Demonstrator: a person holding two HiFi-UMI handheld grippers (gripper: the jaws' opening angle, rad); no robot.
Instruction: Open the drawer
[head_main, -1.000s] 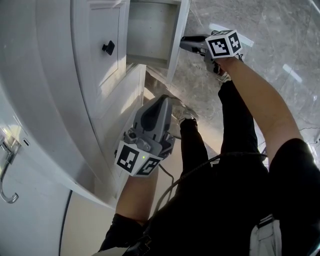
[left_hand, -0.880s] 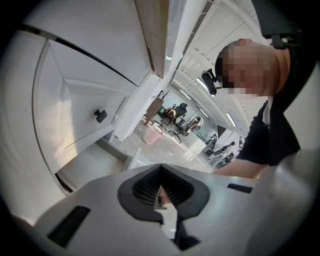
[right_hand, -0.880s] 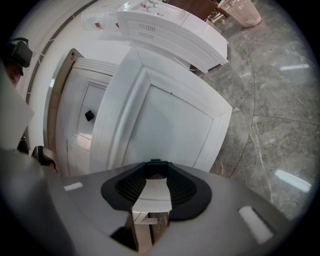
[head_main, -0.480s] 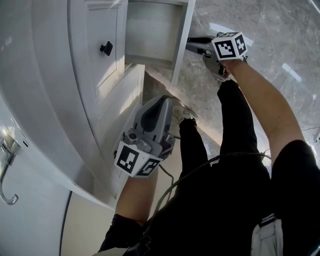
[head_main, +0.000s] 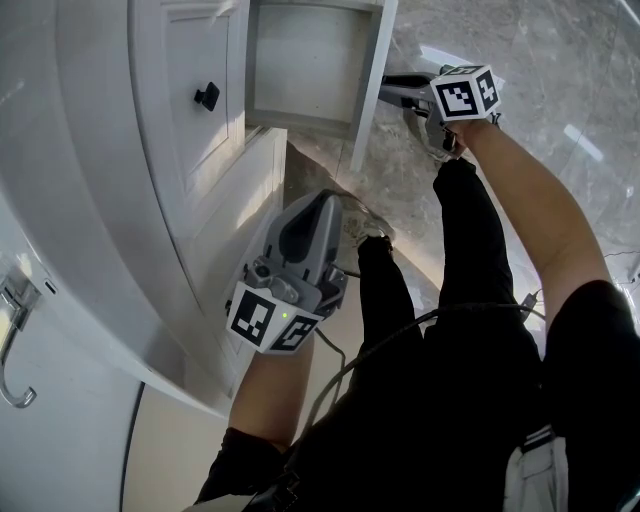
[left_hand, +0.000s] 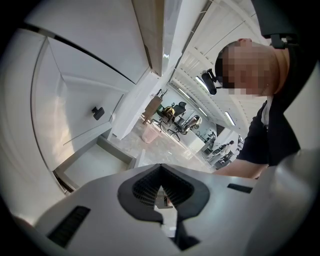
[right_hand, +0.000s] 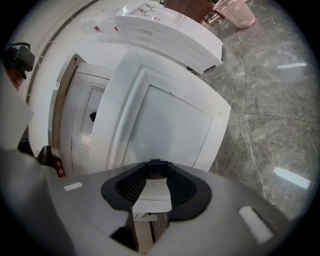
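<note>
A white cabinet drawer (head_main: 300, 60) stands pulled out at the top of the head view, with its front panel (head_main: 370, 80) edge-on. My right gripper (head_main: 386, 90) is at the outer face of that panel, its marker cube just behind. In the right gripper view the panelled drawer front (right_hand: 165, 120) fills the picture, and a small dark knob (right_hand: 152, 162) sits between the jaws of my right gripper (right_hand: 152, 172), which hold it. My left gripper (head_main: 325, 205) hangs lower in front of the cabinet, away from the drawer. The jaws of my left gripper (left_hand: 161, 192) are together with nothing in them.
A closed drawer with a black knob (head_main: 207, 96) lies beside the open one. A metal hook (head_main: 12, 345) hangs at the far left. The person's legs and a shoe (head_main: 372, 228) stand below the drawer on grey marble floor (head_main: 560, 60). A cable (head_main: 380, 345) runs across the body.
The right gripper and the drawer front have shifted a little to the right in the head view, so the drawer stands further out. The left gripper has stayed put.
</note>
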